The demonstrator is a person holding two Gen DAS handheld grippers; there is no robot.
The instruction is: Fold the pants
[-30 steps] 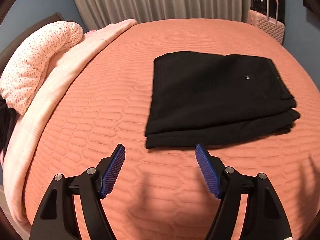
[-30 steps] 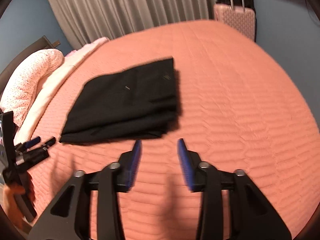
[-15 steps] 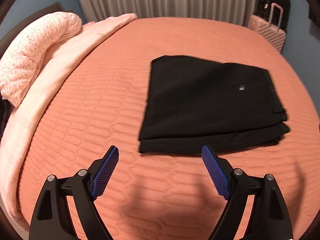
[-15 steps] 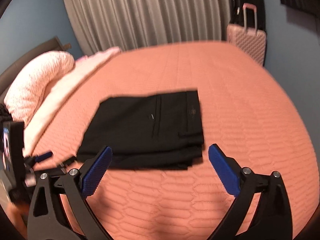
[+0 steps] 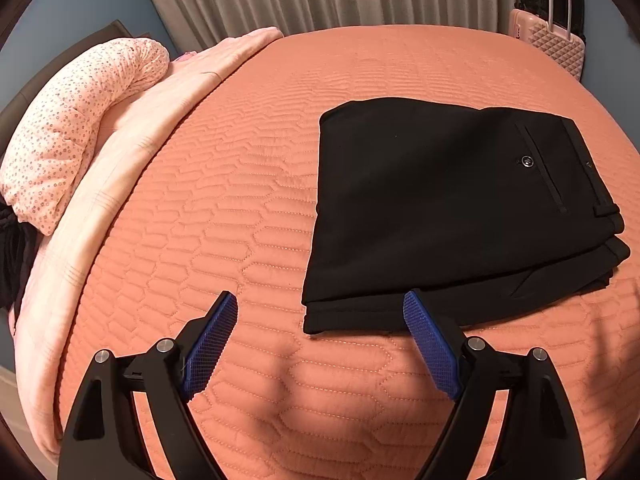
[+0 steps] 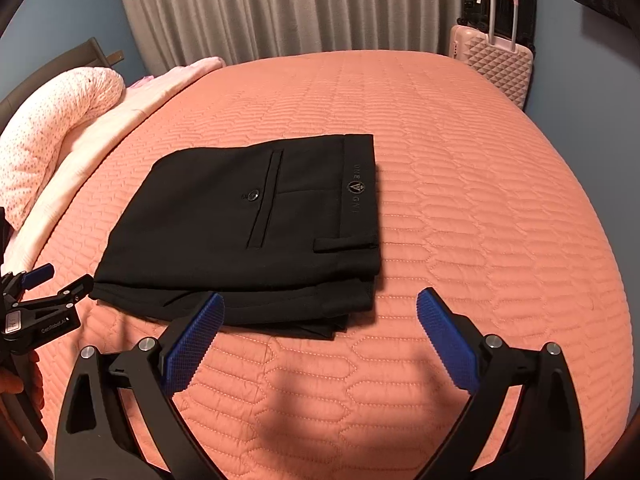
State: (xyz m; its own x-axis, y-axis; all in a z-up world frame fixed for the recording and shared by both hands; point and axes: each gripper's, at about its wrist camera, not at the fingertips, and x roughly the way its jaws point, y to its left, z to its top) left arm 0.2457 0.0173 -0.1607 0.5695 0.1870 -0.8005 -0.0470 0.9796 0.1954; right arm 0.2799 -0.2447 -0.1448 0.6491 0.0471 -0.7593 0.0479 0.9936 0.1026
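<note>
The left gripper (image 5: 320, 312) hangs low over the bed (image 5: 240, 208), near its front edge. It points at the near left corner of the pants (image 5: 440, 216). Its two blue pads (image 5: 210, 346) are spread wide apart, and it holds nothing. Its right pad sits in front of the near edge of the pants, but I cannot tell if it touches them.

The pants are black and folded into a flat stack. They lie in the middle of the bed. A button (image 6: 251, 196) and a pocket slit show on top.

The right gripper (image 6: 318, 312) hangs low over the bed too, just in front of the near right corner of the pants. Its pads are spread wide and hold nothing.

A pink pillow (image 5: 76, 128) and a blanket (image 5: 132, 152) lie along the left edge of the bed. A pink suitcase (image 6: 494, 60) stands past the far right corner.
</note>
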